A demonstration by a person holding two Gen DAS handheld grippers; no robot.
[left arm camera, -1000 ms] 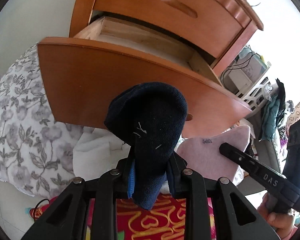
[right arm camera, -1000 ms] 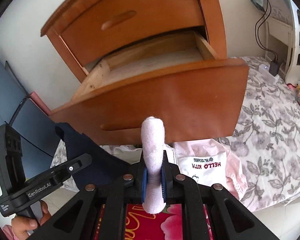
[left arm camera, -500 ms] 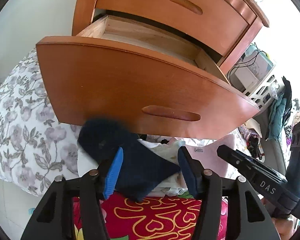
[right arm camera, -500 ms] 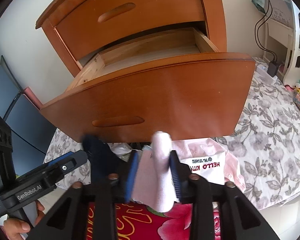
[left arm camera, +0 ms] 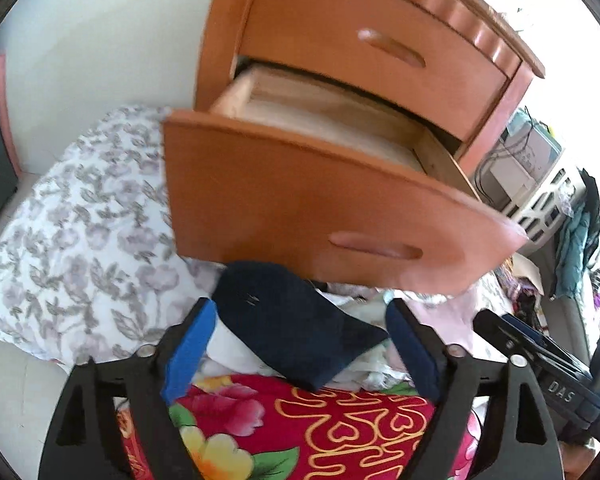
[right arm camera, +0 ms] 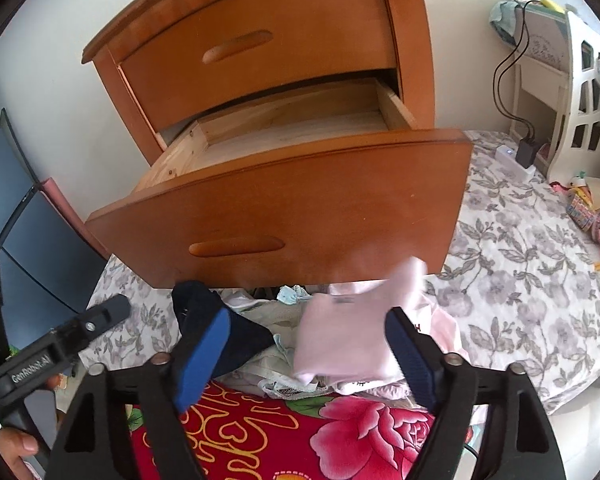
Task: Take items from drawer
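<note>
Both grippers' jaws have just been opening: left gripper (left arm camera: pixel 300 334) spread over the navy sock (left arm camera: pixel 296 328), right gripper (right arm camera: pixel 308 336) over the pink sock (right arm camera: pixel 348 332), both dropped beneath the open drawer's (right arm camera: pixel 300 200) front edge. Next, probably reaching back inside.

A bed with a white sheet printed with grey flowers (right arm camera: pixel 520 292) carries the things. A red blanket with big flowers and yellow hearts (right arm camera: pixel 284 432) lies on it at the near edge. Just behind the blanket sits a heap of clothes: a dark blue sock (left arm camera: pixel 296 336) on the left, a pale pink cloth (right arm camera: pixel 344 340) on the right, and white lacy pieces (right arm camera: pixel 276 364) between and under them.
</note>
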